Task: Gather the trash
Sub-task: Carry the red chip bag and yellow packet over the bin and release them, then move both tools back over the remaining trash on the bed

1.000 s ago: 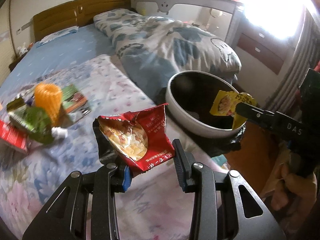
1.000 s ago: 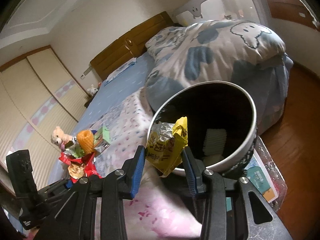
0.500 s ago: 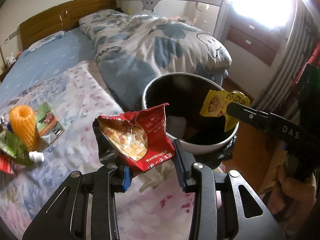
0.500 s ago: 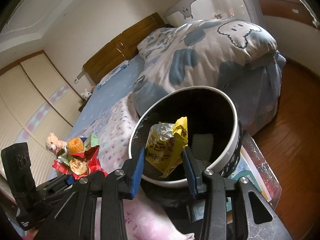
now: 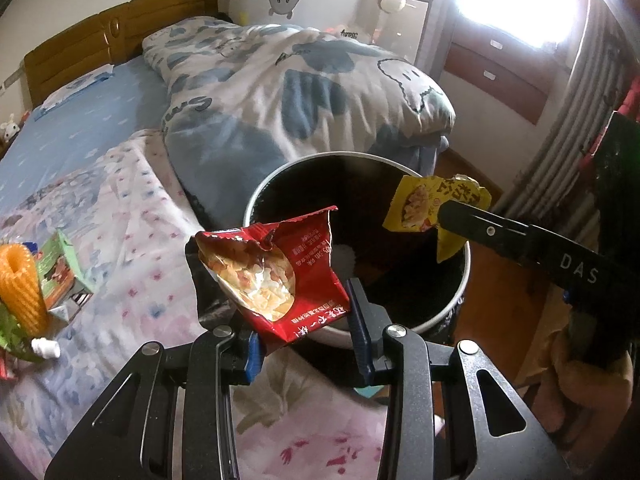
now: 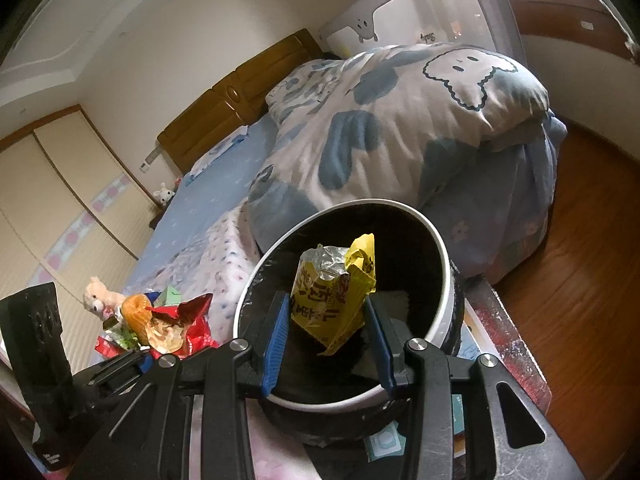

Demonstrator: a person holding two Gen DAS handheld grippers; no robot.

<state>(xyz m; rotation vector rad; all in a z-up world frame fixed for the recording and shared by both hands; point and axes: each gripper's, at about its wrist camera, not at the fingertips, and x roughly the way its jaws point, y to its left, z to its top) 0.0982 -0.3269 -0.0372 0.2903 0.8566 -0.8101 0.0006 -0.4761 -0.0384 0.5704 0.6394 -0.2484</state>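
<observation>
Broadly, a bed [image 5: 104,208] fills most of both views, with a wooden headboard [image 6: 240,92], a pale blue sheet and a floral cover toward the near end, and a big bunched quilt [image 5: 296,92] printed with blue patches and cartoon ghosts lying across its far side. Just beside the bed's near corner stands a round bin [image 6: 442,280] with a white rim and a black liner, something pale lying at its bottom. On the floral cover to the left sits a small heap of remaining trash: an orange foam net sleeve [image 5: 22,280], a green carton [image 5: 60,270] and a small white bottle [image 5: 46,347]. A light plush toy [image 6: 98,294] lies farther back on the bed. The left gripper [image 5: 308,312] has its fingers clamped on a torn red snack bag [image 5: 276,272], held up over the bed's edge right at the bin's near rim. The right gripper [image 6: 328,340] has its fingers closed on a crumpled yellow wrapper [image 6: 336,292] with a foil lining, held above the bin's open mouth.
</observation>
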